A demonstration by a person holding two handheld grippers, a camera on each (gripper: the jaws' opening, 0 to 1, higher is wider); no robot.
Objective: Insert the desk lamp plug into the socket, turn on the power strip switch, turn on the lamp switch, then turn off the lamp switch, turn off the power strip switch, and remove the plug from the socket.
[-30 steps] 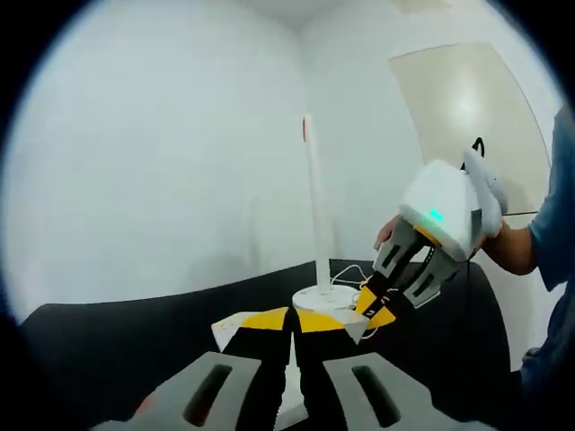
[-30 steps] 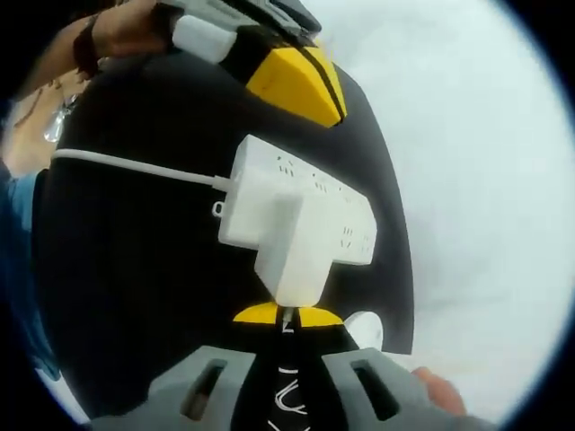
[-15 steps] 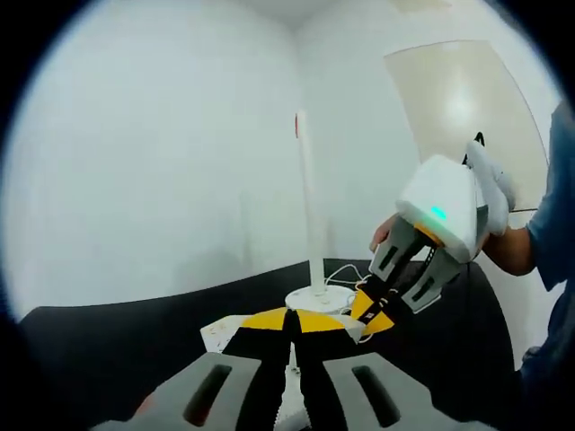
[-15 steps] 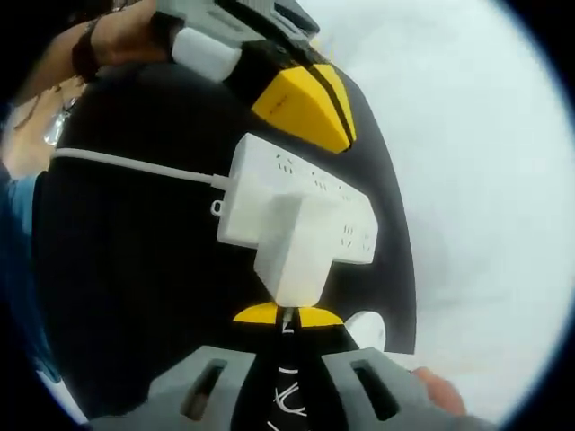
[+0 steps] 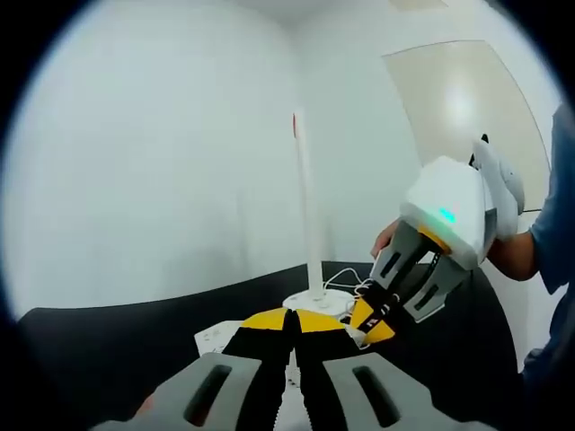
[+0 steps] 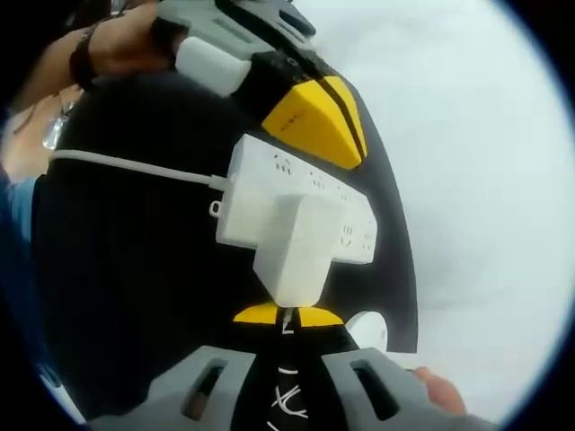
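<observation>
Plug (image 6: 289, 251) seated in power strip (image 6: 301, 202), pinched by right tool (image 6: 287, 316); left tool (image 6: 316, 121) closed, at strip edge.

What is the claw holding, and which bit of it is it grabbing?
The right gripper is shut on the white plug, pinching the end where its cord comes out. The plug sits on the power strip. The left gripper is shut, holding nothing visible.

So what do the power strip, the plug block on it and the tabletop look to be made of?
Power strip: white moulded plastic, smooth with a slight sheen. Plug block: likely the same matte white plastic, rounded edges. Tabletop: black and matte with no glare; maybe a mat or coated board, hard to tell.
</observation>
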